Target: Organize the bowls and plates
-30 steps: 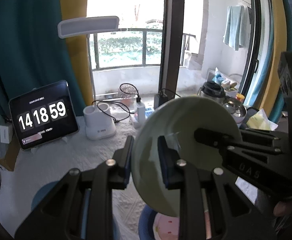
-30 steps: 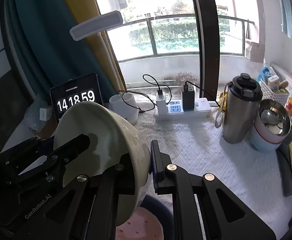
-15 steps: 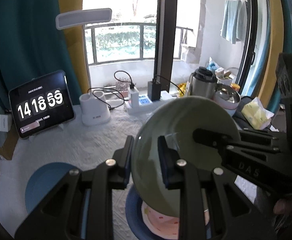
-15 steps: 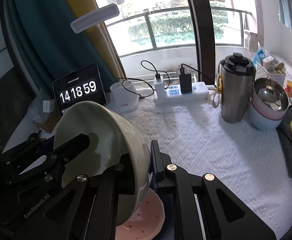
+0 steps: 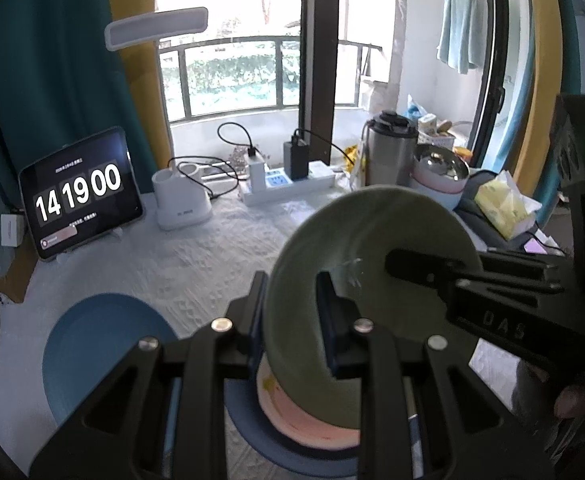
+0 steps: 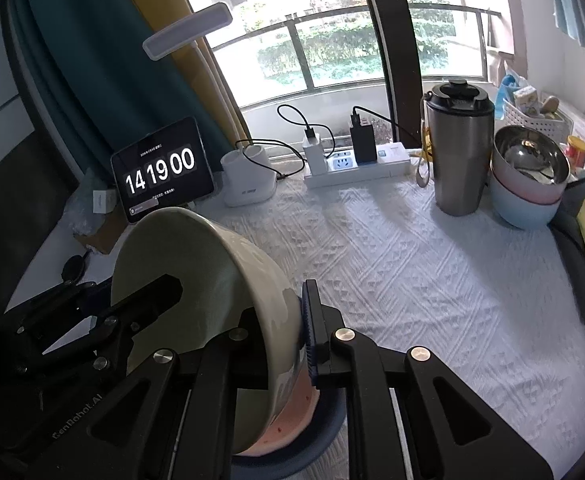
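Observation:
Both grippers hold one pale green bowl (image 5: 372, 248) by opposite sides of its rim. My left gripper (image 5: 292, 320) is shut on the near rim; my right gripper (image 6: 288, 340) is shut on the other side, one finger inside the bowl. The bowl (image 6: 196, 264) sits low in a pink bowl (image 5: 304, 420), which rests on a dark blue plate (image 5: 292, 452). The pink bowl (image 6: 292, 420) and dark blue plate (image 6: 316, 452) also show in the right wrist view. A second, lighter blue plate (image 5: 100, 348) lies on the white cloth to the left.
A tablet clock (image 5: 80, 192), white lamp base (image 5: 180, 204) and power strip (image 5: 284, 188) stand at the back. A steel tumbler (image 6: 460, 156) and stacked bowls with a steel one on top (image 6: 528, 176) stand at the right, beside a tissue pack (image 5: 504, 204).
Both grippers have lowered the green bowl toward the table, onto the pink bowl. The view tilted down, bringing the two blue plates into sight.

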A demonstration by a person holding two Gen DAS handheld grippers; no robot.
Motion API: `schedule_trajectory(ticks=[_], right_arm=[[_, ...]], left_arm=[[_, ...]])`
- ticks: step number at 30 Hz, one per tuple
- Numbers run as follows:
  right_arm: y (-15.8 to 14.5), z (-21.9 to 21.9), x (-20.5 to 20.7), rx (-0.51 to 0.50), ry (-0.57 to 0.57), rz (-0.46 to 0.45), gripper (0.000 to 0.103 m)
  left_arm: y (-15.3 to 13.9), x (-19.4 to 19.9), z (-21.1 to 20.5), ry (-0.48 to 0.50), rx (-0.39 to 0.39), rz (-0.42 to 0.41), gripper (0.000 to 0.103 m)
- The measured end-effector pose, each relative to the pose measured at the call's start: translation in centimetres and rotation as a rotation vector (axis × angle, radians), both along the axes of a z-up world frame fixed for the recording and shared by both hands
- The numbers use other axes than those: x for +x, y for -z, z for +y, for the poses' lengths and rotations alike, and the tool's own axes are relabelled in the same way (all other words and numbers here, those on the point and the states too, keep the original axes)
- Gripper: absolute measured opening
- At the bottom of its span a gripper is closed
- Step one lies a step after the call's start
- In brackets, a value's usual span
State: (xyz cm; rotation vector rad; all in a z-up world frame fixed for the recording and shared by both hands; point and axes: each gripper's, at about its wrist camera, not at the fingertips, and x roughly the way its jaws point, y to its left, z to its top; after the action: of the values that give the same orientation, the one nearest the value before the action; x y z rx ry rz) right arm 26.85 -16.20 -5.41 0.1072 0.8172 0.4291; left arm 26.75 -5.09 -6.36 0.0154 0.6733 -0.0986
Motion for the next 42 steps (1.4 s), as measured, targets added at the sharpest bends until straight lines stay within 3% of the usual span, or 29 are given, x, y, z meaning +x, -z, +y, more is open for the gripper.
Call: schedule_trajectory(ticks=[28, 42], right_arm=[[3.7, 0.8, -1.3, -0.036, -0.019, 0.106, 0.014], [5.2, 0.7, -1.2, -0.051, -0.012, 0.124, 0.015]], left_arm=[[4.5, -1.3, 0.4, -0.003, 0.004, 0.131, 0.024], [6.3, -0.8, -0.6, -0.014, 0.086, 0.177, 0.024]])
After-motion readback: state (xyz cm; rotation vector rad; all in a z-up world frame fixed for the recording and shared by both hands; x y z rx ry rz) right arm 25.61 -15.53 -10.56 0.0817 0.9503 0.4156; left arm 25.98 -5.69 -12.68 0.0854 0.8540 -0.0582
